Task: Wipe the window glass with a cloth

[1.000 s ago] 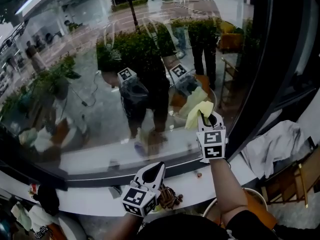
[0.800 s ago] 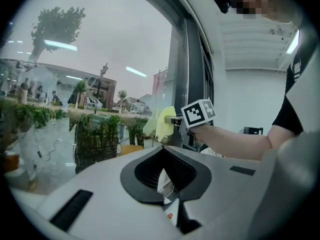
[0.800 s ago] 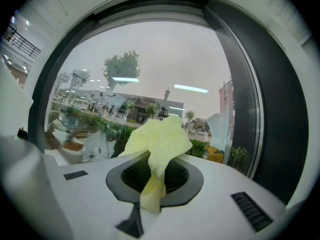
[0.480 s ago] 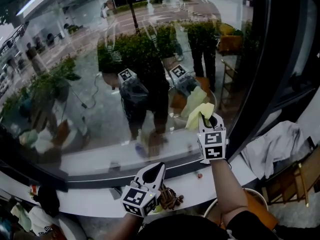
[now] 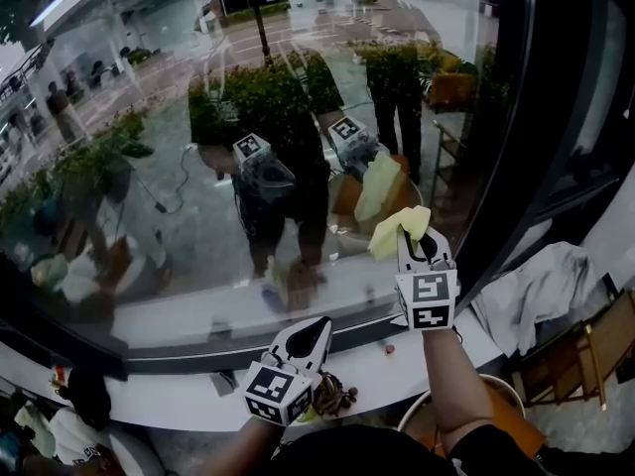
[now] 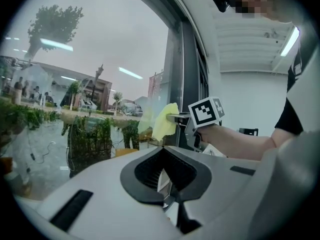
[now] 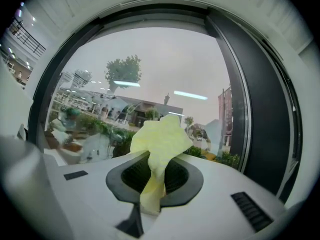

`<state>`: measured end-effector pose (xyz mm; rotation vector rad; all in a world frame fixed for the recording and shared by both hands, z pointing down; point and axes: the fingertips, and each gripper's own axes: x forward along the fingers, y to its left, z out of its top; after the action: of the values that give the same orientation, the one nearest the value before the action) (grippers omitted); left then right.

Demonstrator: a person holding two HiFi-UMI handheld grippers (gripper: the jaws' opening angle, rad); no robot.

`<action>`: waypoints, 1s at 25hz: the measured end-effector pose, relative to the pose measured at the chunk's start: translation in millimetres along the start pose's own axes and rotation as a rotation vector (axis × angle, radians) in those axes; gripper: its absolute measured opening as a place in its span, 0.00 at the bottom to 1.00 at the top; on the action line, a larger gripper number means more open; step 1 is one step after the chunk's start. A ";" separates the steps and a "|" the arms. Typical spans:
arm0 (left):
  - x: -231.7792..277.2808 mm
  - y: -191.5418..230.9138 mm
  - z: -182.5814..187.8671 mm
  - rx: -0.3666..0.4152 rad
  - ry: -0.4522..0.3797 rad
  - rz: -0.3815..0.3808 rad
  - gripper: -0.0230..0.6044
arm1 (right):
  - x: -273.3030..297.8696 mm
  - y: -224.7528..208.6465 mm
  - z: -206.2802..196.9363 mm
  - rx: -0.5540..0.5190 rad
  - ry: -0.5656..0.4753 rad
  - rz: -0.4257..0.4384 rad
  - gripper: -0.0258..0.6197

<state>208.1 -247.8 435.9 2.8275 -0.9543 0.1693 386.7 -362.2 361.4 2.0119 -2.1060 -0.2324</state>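
The window glass (image 5: 179, 167) fills most of the head view and mirrors both grippers. My right gripper (image 5: 413, 236) is raised in front of the pane's lower right part, shut on a crumpled yellow cloth (image 5: 399, 226). The cloth is close to the glass, with a gap to its reflection. In the right gripper view the cloth (image 7: 160, 136) bulges out of the right gripper (image 7: 151, 186). My left gripper (image 5: 314, 330) hangs low over the sill, shut with nothing in it. The left gripper view shows the left gripper (image 6: 169, 186), the cloth (image 6: 165, 122) and the glass (image 6: 90, 84).
A white sill (image 5: 189, 390) runs under the pane, with a small brown bundle (image 5: 334, 395) lying on it beside my left gripper. A dark window frame (image 5: 511, 147) stands at the right. A grey garment (image 5: 546, 286) is draped over furniture at the lower right.
My right gripper with the cloth has shifted slightly right and down, and the gap between the cloth and its reflection has widened. The left gripper has hardly moved.
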 end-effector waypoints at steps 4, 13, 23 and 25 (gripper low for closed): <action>3.2 -1.0 9.1 0.025 -0.024 -0.012 0.05 | -6.5 -4.1 12.2 -0.012 -0.035 -0.014 0.13; 10.0 -1.1 49.7 0.088 -0.119 -0.006 0.05 | -2.2 -9.5 53.2 -0.038 -0.109 -0.026 0.13; 0.6 17.6 58.3 0.102 -0.146 0.040 0.05 | 18.3 -7.7 69.9 -0.056 -0.130 -0.052 0.13; -1.3 22.8 59.7 0.102 -0.143 0.051 0.05 | 21.5 -5.4 72.7 -0.063 -0.132 -0.052 0.13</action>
<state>196.6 -275.7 379.5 2.9431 -1.0762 0.0222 371.8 -386.6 291.0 2.0686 -2.0950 -0.4467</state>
